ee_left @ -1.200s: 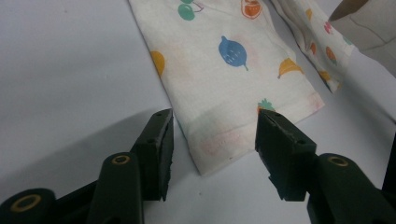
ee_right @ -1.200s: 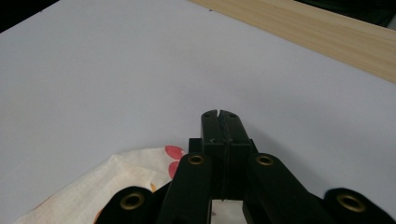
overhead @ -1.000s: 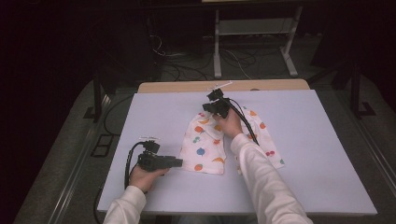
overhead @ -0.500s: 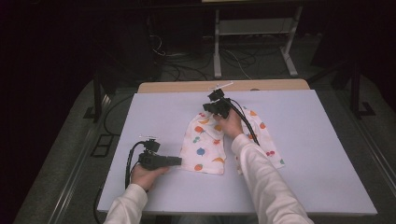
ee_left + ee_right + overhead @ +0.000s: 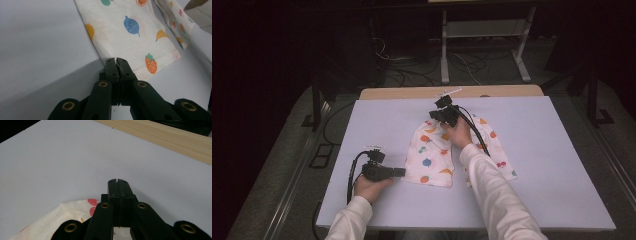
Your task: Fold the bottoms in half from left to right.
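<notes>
Since the earlier frame, left claw [image 5: 117, 60] has closed on cloth [image 5: 432, 157] near corner; right claw [image 5: 117, 181] shut at far edge, grip unclear.

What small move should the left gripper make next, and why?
Probably a gentle lift of the left gripper, drawing the near corner toward the far end. Its jaws have just closed on the cloth corner, and the right gripper is shut at the far edge.

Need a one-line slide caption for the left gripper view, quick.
Left gripper closed at the near corner of the fruit-print cloth on the pale table.
</notes>
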The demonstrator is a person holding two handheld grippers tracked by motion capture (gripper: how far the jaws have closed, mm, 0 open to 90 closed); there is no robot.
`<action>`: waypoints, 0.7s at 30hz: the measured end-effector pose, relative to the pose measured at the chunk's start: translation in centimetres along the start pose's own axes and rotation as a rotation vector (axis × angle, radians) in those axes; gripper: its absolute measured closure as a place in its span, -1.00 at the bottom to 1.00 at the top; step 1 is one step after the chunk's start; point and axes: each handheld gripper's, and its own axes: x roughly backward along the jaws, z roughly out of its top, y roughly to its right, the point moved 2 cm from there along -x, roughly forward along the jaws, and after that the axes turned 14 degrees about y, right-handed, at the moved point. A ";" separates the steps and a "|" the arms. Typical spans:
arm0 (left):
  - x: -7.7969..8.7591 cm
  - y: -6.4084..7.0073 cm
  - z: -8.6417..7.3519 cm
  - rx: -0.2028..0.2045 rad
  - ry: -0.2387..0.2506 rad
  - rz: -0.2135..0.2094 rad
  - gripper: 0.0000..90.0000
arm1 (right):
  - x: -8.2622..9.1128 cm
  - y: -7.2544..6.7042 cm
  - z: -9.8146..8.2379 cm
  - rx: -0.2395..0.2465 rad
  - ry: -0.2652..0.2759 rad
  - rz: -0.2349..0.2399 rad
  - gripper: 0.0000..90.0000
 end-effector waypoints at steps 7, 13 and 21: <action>0.0 0.0 0.1 -0.006 -0.019 -0.028 0.99 | 0.1 0.1 0.1 -0.009 0.006 0.000 0.98; 0.2 0.9 0.5 -0.049 -0.006 -0.031 0.99 | 0.4 0.3 0.3 -0.017 0.015 0.001 0.98; 0.5 2.4 1.4 -0.082 0.025 -0.074 0.99 | 1.0 0.6 0.4 -0.025 0.027 -0.004 0.98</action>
